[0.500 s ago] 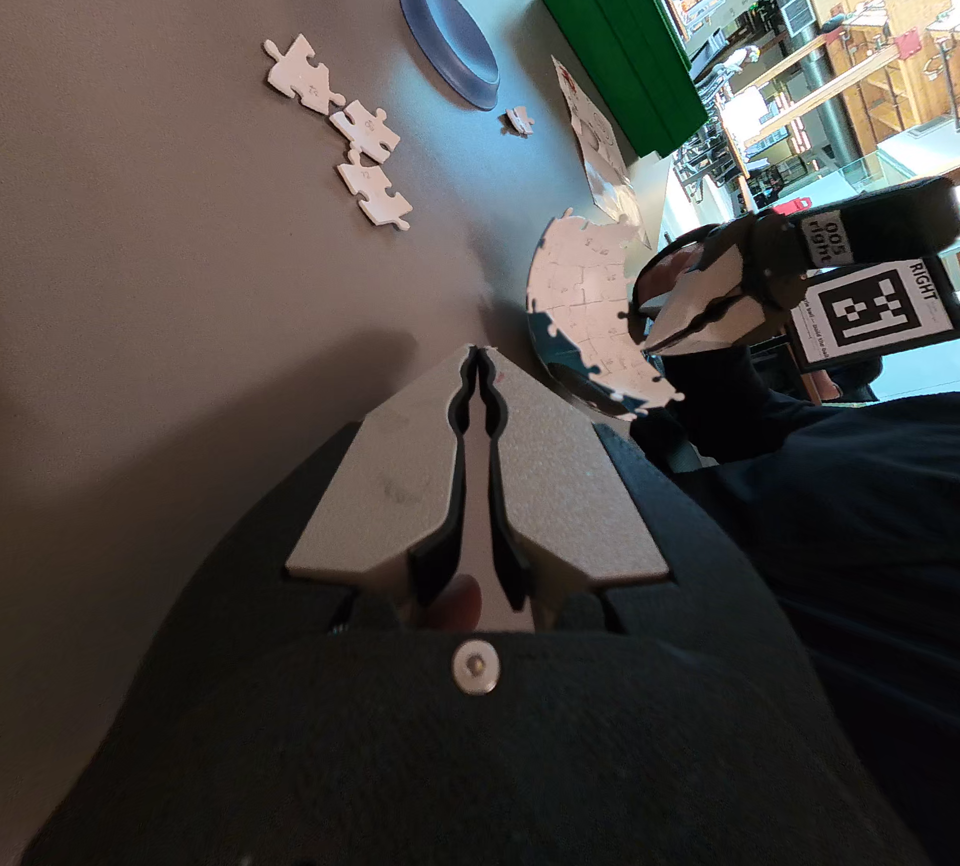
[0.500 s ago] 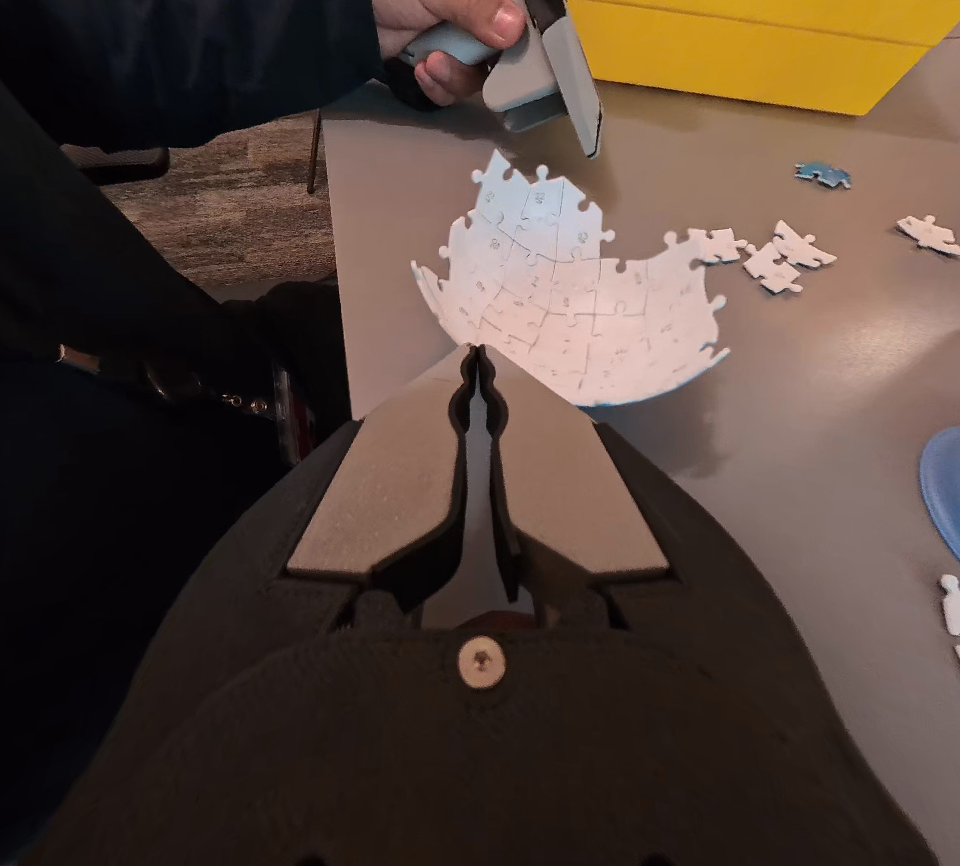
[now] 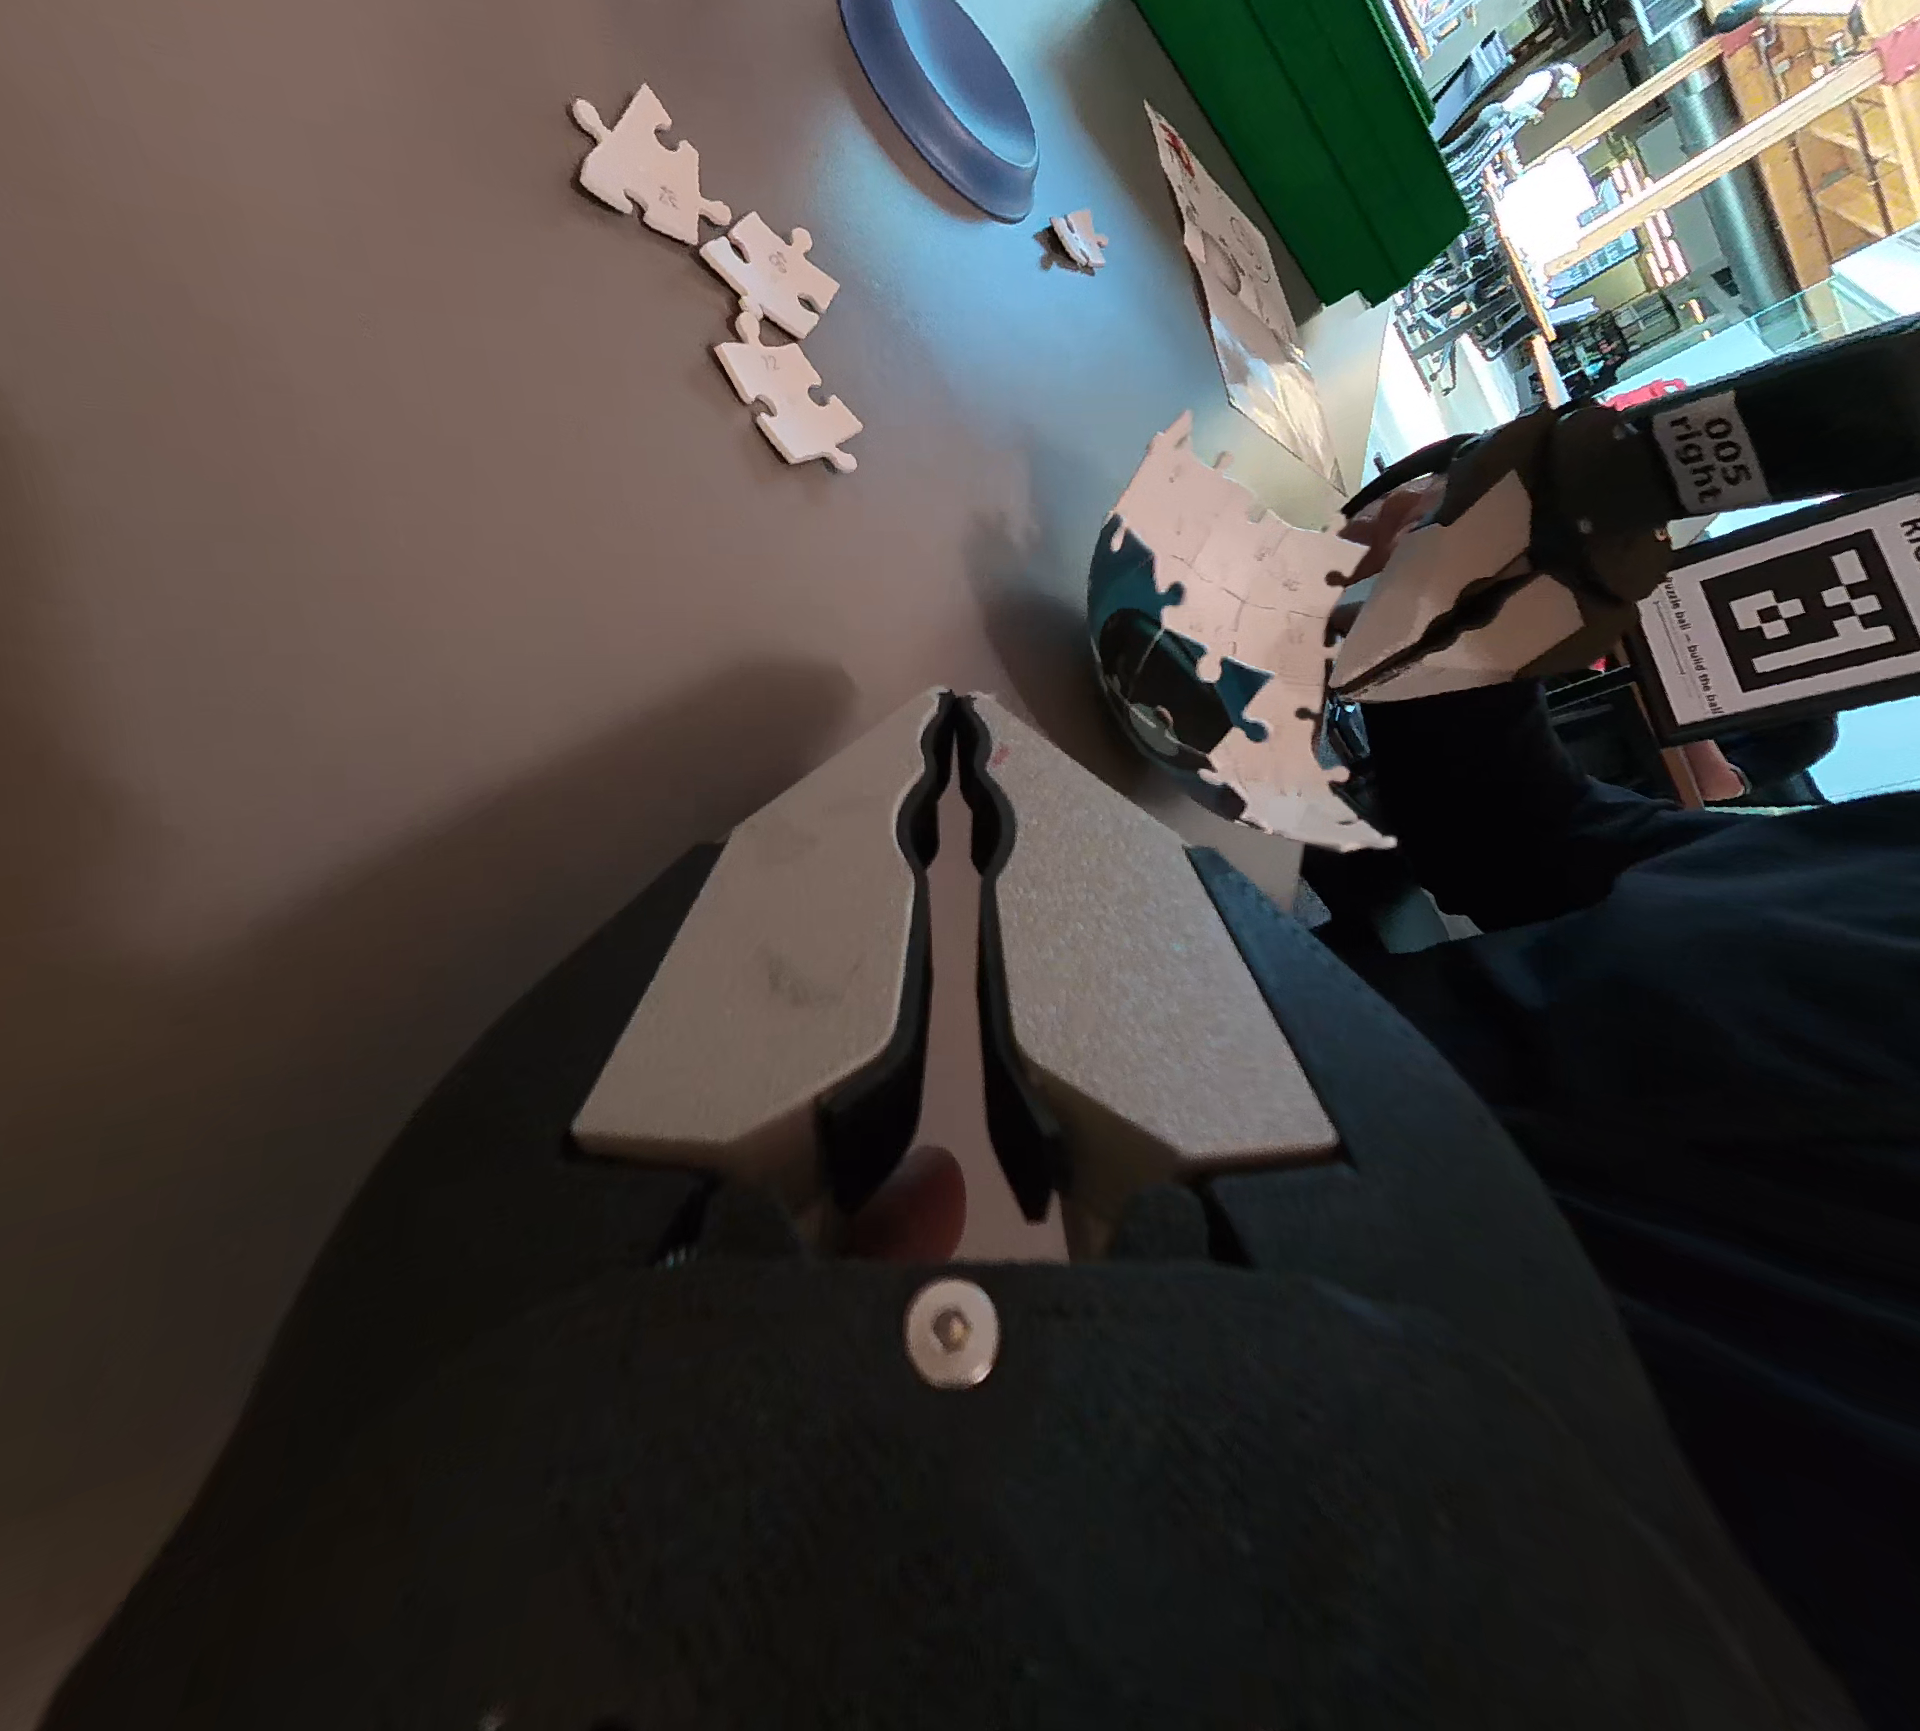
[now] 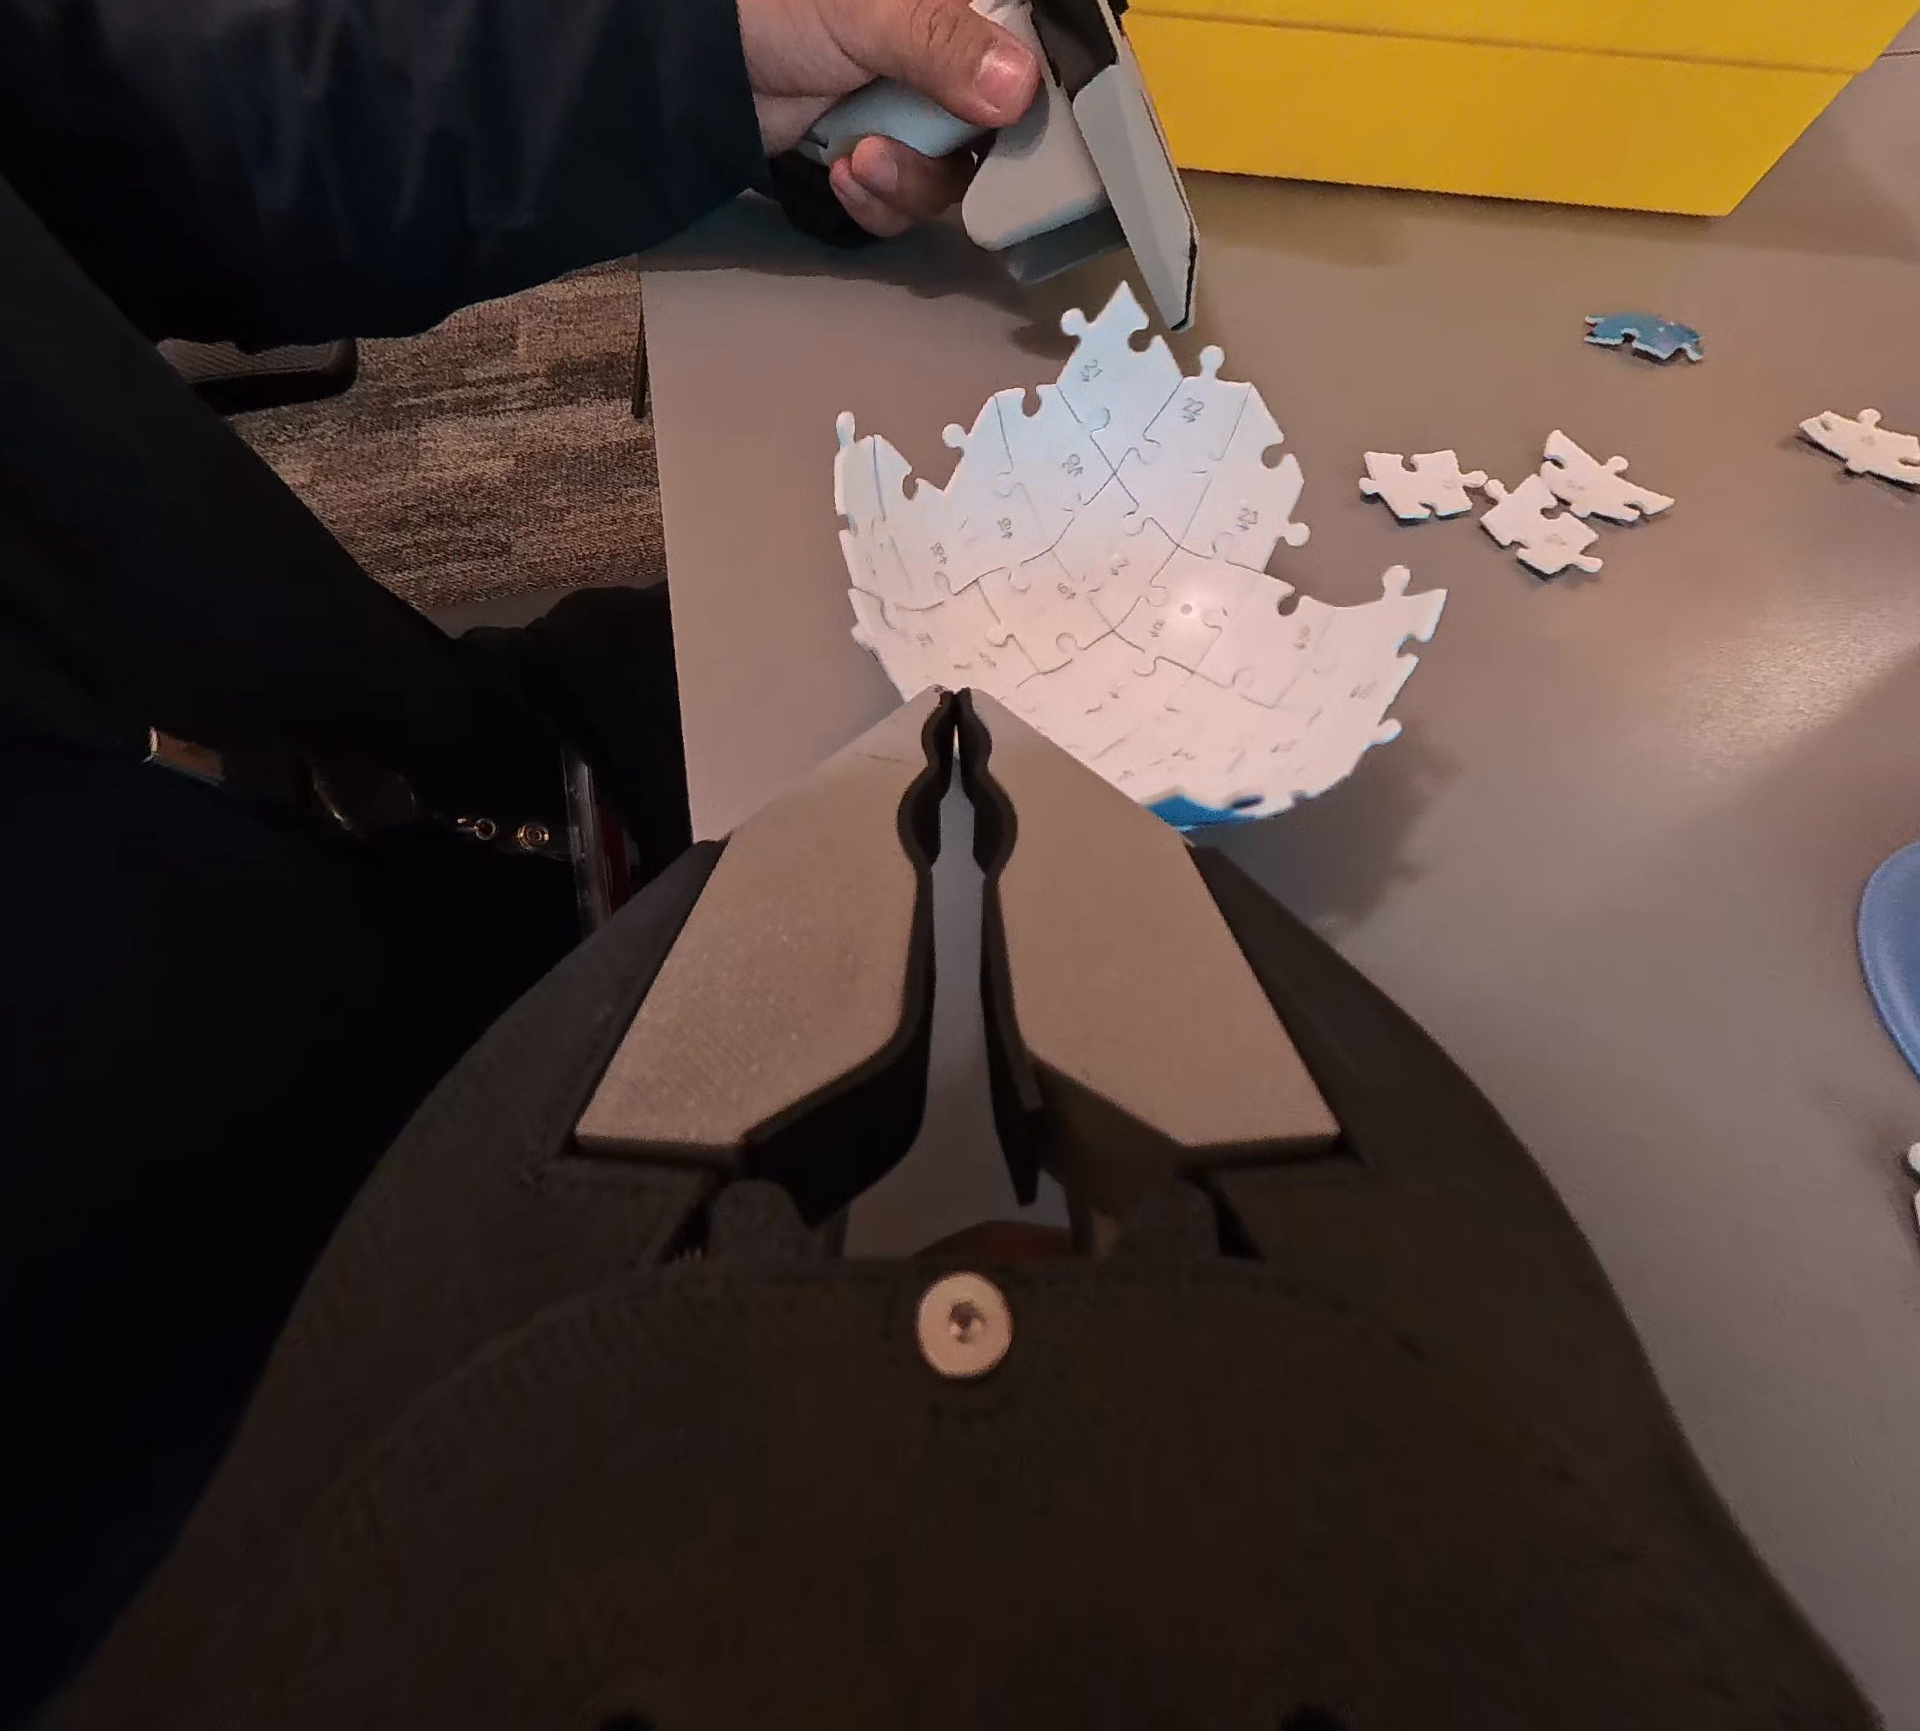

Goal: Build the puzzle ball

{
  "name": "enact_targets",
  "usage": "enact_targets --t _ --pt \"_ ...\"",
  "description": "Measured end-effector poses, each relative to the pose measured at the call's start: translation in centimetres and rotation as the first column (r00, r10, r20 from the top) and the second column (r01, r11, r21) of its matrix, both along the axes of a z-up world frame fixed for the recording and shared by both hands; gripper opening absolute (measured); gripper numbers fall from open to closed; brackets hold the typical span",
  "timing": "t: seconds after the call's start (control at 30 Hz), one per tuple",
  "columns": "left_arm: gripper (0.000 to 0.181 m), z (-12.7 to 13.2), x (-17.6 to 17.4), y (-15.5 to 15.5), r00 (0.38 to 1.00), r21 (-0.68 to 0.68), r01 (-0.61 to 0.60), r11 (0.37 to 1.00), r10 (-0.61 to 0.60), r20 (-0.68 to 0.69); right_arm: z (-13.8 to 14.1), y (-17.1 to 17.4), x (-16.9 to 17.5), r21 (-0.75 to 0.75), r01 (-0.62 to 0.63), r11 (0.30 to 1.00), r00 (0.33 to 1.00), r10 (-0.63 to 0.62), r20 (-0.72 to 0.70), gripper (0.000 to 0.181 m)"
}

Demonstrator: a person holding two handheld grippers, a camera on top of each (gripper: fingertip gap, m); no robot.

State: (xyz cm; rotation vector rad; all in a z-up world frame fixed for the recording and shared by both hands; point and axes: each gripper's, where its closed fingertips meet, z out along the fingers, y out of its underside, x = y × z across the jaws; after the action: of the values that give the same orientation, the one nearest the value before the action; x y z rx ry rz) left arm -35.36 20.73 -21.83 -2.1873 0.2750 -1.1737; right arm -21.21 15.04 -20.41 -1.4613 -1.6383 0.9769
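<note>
- While the half-built puzzle ball (image 4: pixel 1122 601) sits bowl-up near the surface (image 4: pixel 1558 902) edge, steady its rim with the right tongs (image 4: pixel 958 694) (pressed together, apparently on the near rim).
- The left tongs (image 3: pixel 958 697), pressed together and empty, should spread before fetching a loose piece (image 3: pixel 792 395).

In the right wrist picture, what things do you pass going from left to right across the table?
Person's hand on the left gripper → half-built puzzle ball → three white loose pieces → blue piece → blue stand's edge.
</note>
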Motion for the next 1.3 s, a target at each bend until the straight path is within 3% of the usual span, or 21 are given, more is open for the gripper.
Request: enact_targets --t 0.13,0.2,0.43,0.57,0.67,0.77,0.93,1.03,1.3 --pt "0.0 -0.1 0.0 0.2 1.0 0.003 0.001 1.0 -0.001 -0.013 0.0 0.1 0.0 -0.005 0.002 1.0 1.0 -0.002 -0.002 0.0" --pt "0.0 -0.2 0.0 0.2 1.0 0.004 0.002 1.0 -0.002 -0.017 0.0 0.0 0.0 -0.009 0.001 1.0 1.0 -0.001 -0.003 0.016" --pt "0.0 -0.3 0.2 0.3 1.0 0.001 0.014 1.0 -0.014 -0.027 1.0 -0.7 0.2 -0.026 -0.028 0.999 0.999 0.027 -0.045 0.017" --pt "0.0 0.1 0.2 0.6 0.999 0.007 0.02 1.0 -0.02 -0.028 6.5 -3.1 1.7 -0.04 -0.18 0.983 0.951 0.164 -0.261 0.011" --pt "0.0 0.9 0.2 1.4 0.999 0.025 0.029 0.999 -0.028 -0.045 10.6 -0.4 3.0 -0.041 -0.122 0.992 0.924 0.098 -0.37 0.012" --pt "0.0 2.1 0.4 2.8 0.996 0.049 0.046 0.998 -0.043 -0.072 12.0 4.2 2.9 -0.056 -0.002 0.998 0.942 -0.017 -0.336 0.021" --pt "0.0 3.5 1.0 6.4 0.99 0.088 0.068 0.994 -0.056 -0.132 9.9 11.5 0.2 -0.053 0.123 0.991 0.98 -0.13 -0.148 0.05" --pt "0.0 3.6 1.6 8.4 0.988 0.085 0.084 0.993 -0.072 -0.137 7.7 14.5 -1.9 -0.075 0.154 0.985 0.985 -0.159 -0.072 0.051" --pt "0.0 -1.0 -1.3 10.1 0.933 0.061 0.046 0.997 -0.021 -0.36 0.9 17.2 -4.3 0.057 0.17 0.984 0.982 -0.174 0.076 0.053"
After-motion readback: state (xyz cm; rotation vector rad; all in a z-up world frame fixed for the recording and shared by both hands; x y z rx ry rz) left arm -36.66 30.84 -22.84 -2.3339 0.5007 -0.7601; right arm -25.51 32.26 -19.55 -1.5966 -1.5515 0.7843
